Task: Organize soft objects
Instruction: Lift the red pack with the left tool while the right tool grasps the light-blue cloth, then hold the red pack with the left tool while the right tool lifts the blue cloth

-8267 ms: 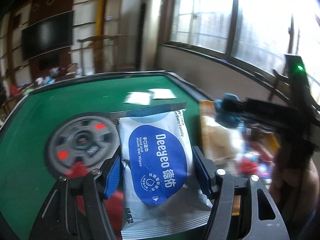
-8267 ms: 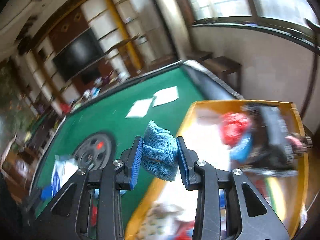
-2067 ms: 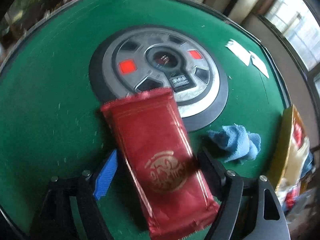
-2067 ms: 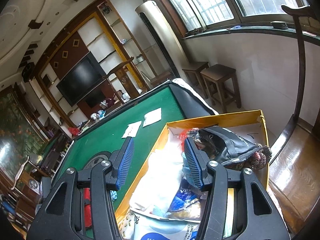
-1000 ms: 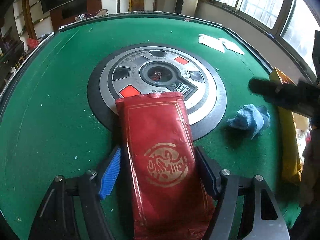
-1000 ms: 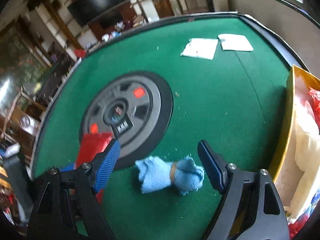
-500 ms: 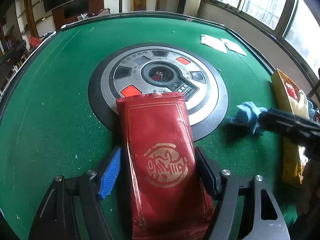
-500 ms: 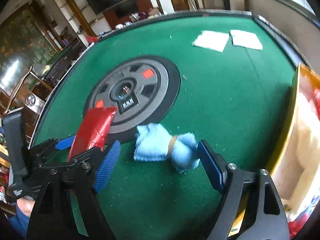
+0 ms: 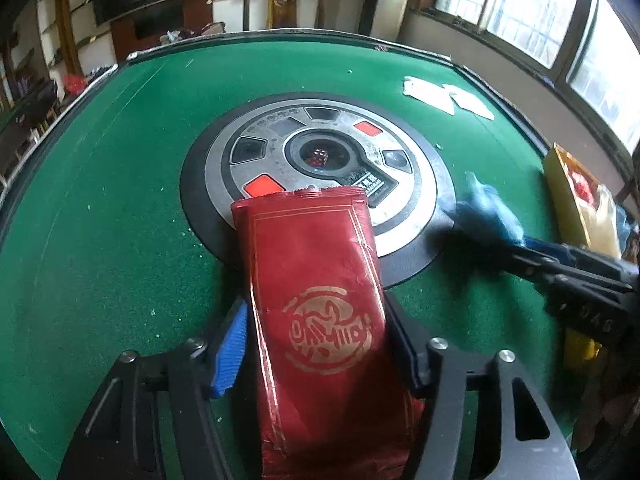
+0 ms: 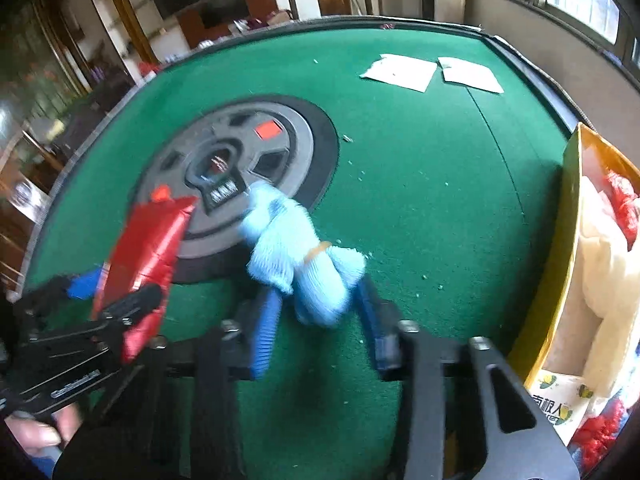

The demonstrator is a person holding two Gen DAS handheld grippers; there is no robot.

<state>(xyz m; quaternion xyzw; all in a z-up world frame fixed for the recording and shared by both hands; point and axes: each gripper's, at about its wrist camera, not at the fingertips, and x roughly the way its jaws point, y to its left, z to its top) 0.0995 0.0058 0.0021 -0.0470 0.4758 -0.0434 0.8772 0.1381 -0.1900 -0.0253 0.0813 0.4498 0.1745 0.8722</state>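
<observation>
You are working over a green felt table (image 9: pixel 120 168), the largest thing in both views. At its middle sits a round grey control dial (image 9: pixel 320 160) with red buttons. At three o'clock from that dial, past the table's edge, stands a yellow box (image 10: pixel 570 240) holding white and red soft items; its contents are too crowded to name surely. At one o'clock on the felt, toward the far edge, lie two white paper sheets (image 10: pixel 400 68), side by side.

Your left tongs (image 9: pixel 316 340) sit at six o'clock in their own view, with the red packet (image 9: pixel 316 300) lengthwise between the two arms. The packet's far end overlaps the dial's near rim. These jaws have just been closing in from a wider gap, and both pads now sit against the packet's sides, so you have hold of it.

Your right tongs (image 10: pixel 316 316) have just been closing as well and now stand nearly shut. The blue cloth (image 10: pixel 296 256), bound at its waist by a tan band, is between the blue pads, which press on its lower end. The cloth lies on the felt at five o'clock from the dial, its upper end touching the dial's rim. Motion blur softens this view.
</observation>
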